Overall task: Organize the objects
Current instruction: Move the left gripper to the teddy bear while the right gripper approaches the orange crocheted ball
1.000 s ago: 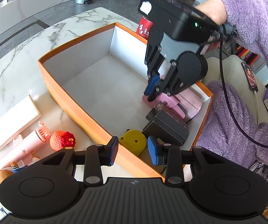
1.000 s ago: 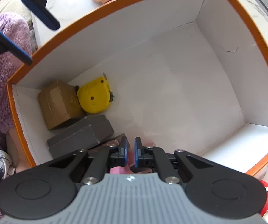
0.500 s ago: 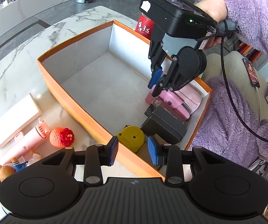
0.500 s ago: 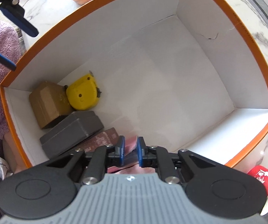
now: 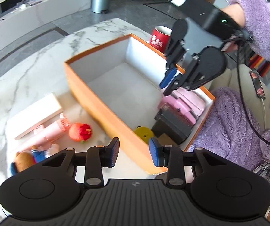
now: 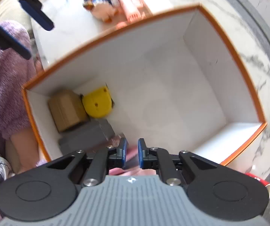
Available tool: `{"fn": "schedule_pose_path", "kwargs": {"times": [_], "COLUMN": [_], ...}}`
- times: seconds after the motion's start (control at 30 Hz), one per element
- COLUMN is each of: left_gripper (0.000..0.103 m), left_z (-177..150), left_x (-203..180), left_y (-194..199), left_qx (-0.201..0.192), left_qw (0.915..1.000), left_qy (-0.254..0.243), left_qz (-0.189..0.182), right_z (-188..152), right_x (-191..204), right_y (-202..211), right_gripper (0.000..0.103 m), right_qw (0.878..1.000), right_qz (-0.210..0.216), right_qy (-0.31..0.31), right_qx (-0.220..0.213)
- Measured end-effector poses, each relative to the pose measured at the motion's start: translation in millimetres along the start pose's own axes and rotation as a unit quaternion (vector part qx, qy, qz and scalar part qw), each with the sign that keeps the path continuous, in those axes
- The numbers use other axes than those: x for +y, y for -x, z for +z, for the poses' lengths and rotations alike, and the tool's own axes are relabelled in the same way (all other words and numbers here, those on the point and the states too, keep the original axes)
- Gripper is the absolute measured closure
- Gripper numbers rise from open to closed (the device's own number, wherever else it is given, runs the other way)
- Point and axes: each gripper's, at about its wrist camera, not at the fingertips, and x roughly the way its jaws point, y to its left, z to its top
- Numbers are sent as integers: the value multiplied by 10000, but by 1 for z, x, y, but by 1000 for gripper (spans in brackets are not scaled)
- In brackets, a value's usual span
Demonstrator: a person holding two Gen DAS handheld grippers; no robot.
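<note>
Marble counter (image 5: 31,79) is occupied by an orange box (image 5: 105,111); right gripper (image 6: 131,153) fingers — narrowly parted, empty — hang above its pink case (image 5: 183,103) at five o'clock; left gripper (image 5: 134,151) fingers stand half-open, empty.

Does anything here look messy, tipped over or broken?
Nothing looks broken or spilled. The only untidy part is beside the orange box: a pink toy, a knitted strawberry and a small doll lie loose on the table, while the box's other items sit packed at one end.
</note>
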Motion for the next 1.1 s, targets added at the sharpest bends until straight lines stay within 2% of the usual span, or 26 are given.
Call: {"fn": "schedule_pose_path", "kwargs": {"times": [0.13,0.3,0.4,0.43,0.53,0.6,0.63,0.7,0.8,0.9,0.93,1.0,1.1], "left_gripper": [63,63,60,56,52,50,46,46,46,46,46,46,45], "left_z": [-18,-41,-51,-54,-58,-60,-61,-61,-64,-72,-74,-76,-82], "left_x": [15,33,43,48,68,83,90,106,132,149,153,158,167], "left_y": [17,21,15,13,8,8,8,4,-5,-14,-18,-26,-37], "left_qx": [-45,-53,-41,-57,-255,-548,-690,-805,-841,-926,-914,-862,-838], "left_qw": [9994,9971,9946,9934,9857,9748,9696,9566,9232,8894,8793,8648,8349], "left_qy": [167,283,350,452,1104,1682,1930,2507,3540,4339,4554,4844,5361], "left_qz": [302,698,976,1049,1245,1356,1337,1252,1240,1100,1053,1000,928], "right_z": [19,57,83,92,115,127,132,142,155,165,167,170,175], "right_x": [14,31,45,48,57,58,59,58,54,47,46,43,38], "right_y": [30,53,51,50,26,11,5,-9,-30,-48,-53,-62,-73], "right_gripper": [89,89,86,80,77,76,74,73,72,69,67,67,64], "right_qw": [9985,9951,9937,9936,9942,9949,9952,9959,9969,9979,9980,9981,9981], "right_qz": [-63,-26,-15,-39,-122,-133,-143,-163,-215,-245,-249,-262,-299], "right_qy": [217,459,645,691,762,770,769,768,715,594,574,556,521], "right_qx": [-500,-879,-918,-896,-749,-642,-581,-438,-244,-90,-46,49,134]}}
